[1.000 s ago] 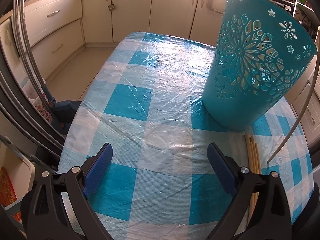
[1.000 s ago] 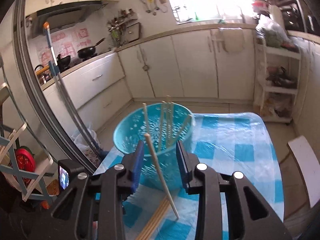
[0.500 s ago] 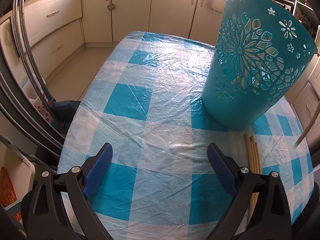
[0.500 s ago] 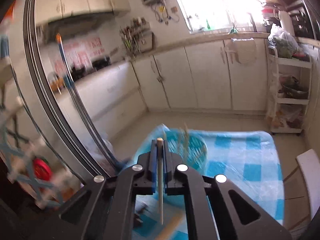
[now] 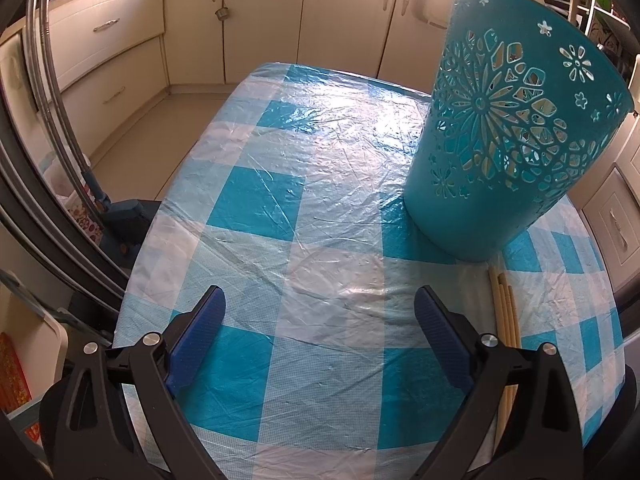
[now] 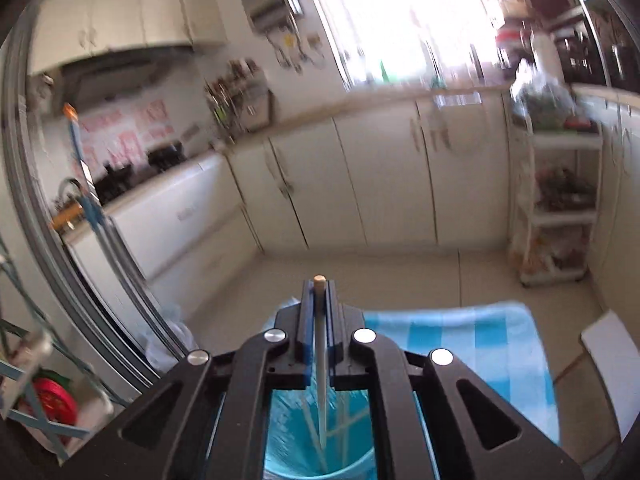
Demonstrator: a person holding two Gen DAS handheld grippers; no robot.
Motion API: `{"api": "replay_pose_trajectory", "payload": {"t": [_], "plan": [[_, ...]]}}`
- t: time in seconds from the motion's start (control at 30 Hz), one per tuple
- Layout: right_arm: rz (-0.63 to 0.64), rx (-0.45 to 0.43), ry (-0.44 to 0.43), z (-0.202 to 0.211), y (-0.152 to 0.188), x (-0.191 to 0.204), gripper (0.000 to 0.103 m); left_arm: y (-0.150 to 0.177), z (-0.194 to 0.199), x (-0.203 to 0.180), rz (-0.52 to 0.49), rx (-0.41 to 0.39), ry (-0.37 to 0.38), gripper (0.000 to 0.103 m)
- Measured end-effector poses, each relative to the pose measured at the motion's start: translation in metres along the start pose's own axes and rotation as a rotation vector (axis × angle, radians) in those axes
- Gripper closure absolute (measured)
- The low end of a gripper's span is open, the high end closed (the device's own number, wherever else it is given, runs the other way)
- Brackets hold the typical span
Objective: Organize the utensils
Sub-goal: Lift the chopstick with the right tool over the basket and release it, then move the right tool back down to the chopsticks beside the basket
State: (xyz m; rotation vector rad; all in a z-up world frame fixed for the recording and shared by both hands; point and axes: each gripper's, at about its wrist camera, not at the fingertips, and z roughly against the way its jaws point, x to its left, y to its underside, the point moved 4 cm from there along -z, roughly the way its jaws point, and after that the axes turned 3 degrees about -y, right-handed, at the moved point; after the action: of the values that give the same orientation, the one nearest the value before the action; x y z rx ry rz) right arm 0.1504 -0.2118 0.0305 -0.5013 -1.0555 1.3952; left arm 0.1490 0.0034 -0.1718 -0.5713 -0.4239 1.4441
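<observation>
One chopstick (image 6: 321, 364) clamped between the blue pads of the right hand-held gripper (image 6: 319, 286), jaws pressed narrow on it, blunt end poking just past the fingertips, thin end slanting back and down under the frame. Directly beneath that gripper, seen through the gap in its frame, the open mouth of the teal basket (image 6: 288, 432), with several more pale sticks standing inside. Beyond the basket, ahead and to the right of the gripper, the blue-and-white checked cover of the desk (image 6: 472, 344). Much of the right wrist view smeared by motion blur, so kitchen cupboards and shelf rack only roughly readable. Spread wide and gripping nothing, the left hand-held gripper (image 5: 320, 312), angled down over bare checked plastic. Ahead and to the right of its right finger (image 5: 440, 336), the same teal basket (image 5: 516, 136), standing upright on the desk (image 5: 304, 152), cut-out flower pattern in its wall, pale sticks faintly visible through the holes. Just outside that right finger, a bundle of loose chopsticks (image 5: 505, 320) lying flat on the cloth, far ends touching or almost touching the foot of the basket, near ends hidden behind the gripper frame. Exact count in the bundle unclear, roughly three. Far side of the desk bare and glossy with window glare.
</observation>
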Motion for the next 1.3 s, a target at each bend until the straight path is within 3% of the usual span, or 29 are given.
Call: {"api": "replay_pose_trajectory", "payload": {"t": [0.1,0.3,0.4,0.47,0.63,0.67,0.73,0.93,1.3], "plan": [[-0.024,0.052,0.006,-0.009,0.011,-0.009,0.075,0.0,0.0,0.0,0.0,0.0,0.002,0.011],[-0.009,-0.125,-0.001,0.051,0.002,-0.001,0.073,0.0,0.0,-0.001,0.001,0.0,0.001,0.011],[-0.007,-0.182,0.013,0.088,0.019,0.004,0.073,0.0,-0.001,0.0,0.002,0.0,0.002,0.011],[-0.026,-0.144,0.031,0.09,0.044,0.002,0.073,0.0,-0.001,0.0,0.001,0.0,0.002,0.011],[-0.093,0.201,0.071,0.046,0.162,-0.018,0.085,0.0,-0.001,-0.001,-0.001,0.001,-0.001,0.011],[-0.105,0.244,0.075,0.037,0.177,-0.02,0.092,0.0,-0.001,-0.001,-0.003,0.001,-0.002,0.011],[-0.111,0.298,0.087,0.023,0.198,-0.021,0.092,0.0,-0.001,-0.001,-0.005,0.002,-0.002,0.011],[-0.1,0.343,0.09,-0.001,0.215,-0.008,0.092,0.001,-0.001,-0.002,-0.003,0.002,0.0,0.011],[-0.004,0.36,0.147,-0.002,0.224,-0.006,0.095,0.001,-0.001,0.0,0.0,0.0,0.004,0.01]]}}
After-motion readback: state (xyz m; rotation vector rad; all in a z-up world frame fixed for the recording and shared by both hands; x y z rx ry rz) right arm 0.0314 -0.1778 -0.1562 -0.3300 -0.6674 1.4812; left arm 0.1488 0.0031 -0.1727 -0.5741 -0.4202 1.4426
